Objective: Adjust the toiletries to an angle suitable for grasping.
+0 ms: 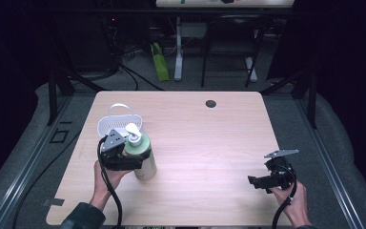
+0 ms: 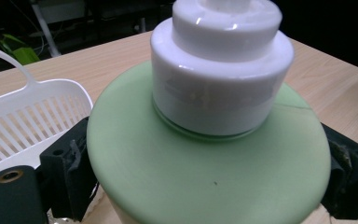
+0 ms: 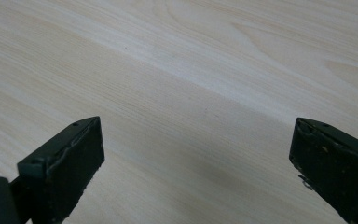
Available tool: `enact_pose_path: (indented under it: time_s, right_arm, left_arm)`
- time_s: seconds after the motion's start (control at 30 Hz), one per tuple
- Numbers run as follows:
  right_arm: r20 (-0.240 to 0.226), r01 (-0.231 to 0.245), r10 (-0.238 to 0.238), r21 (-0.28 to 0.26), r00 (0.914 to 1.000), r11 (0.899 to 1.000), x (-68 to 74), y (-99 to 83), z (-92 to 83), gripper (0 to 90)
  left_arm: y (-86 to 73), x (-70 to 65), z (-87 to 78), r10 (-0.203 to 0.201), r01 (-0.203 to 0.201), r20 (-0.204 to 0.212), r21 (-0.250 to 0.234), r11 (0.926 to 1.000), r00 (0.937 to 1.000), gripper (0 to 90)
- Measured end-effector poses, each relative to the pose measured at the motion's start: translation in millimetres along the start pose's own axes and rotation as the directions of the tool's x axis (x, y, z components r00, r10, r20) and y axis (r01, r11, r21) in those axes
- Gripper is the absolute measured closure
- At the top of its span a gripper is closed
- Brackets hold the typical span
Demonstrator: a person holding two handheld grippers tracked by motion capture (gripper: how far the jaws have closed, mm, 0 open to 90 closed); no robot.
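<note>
At the table's [image 1: 209, 138] front left, the left gripper [image 1: 124, 157] clamps the green pump bottle [image 1: 143, 155] at its shoulder; the bottle stands upright, long axis vertical, white pump [image 2: 221, 65] uppermost, just beside the white basket [image 1: 116, 121]. Right gripper [image 1: 267, 181]: jaws wide, holding nothing, over bare wood.

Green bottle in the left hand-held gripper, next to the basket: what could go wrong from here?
1. The left hand-held gripper clamps the green bottle high, near its shoulder; the smooth, rounded body could slip or swing if lifted.
2. The white basket stands close behind the bottle; a move that way may knock it.
3. The right hand-held gripper is open and far off, so it could not steady the bottle quickly.
</note>
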State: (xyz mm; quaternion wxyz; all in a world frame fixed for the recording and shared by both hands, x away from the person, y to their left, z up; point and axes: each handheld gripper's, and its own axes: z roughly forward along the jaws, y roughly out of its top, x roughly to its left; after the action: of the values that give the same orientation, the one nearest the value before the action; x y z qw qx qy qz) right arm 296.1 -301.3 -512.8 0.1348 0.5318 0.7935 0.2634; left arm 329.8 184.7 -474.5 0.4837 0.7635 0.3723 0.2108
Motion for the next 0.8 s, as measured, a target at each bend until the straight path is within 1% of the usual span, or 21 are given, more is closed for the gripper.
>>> enact_pose_path:
  time_s: [0.13,0.23,0.8]
  right_arm:
    - [0.003,0.002,-0.002,-0.002,1.0000,1.000,0.0,-0.1,-0.2,2.7]
    - [0.005,0.004,-0.004,-0.003,1.0000,1.000,0.2,0.0,-0.3,2.7]
    - [0.004,0.009,-0.009,-0.002,0.9999,1.000,1.5,-0.1,0.2,2.9]
  left_arm:
    - [-0.1,-0.3,-0.8,0.005,-0.005,-0.006,0.004,1.0000,1.0000,11.3]
    - [-1.0,-0.6,-1.4,-0.004,0.004,-0.011,-0.004,1.0000,0.9999,11.5]
    - [-2.9,0.5,-5.6,-0.007,0.007,-0.028,-0.003,1.0000,0.9996,11.9]
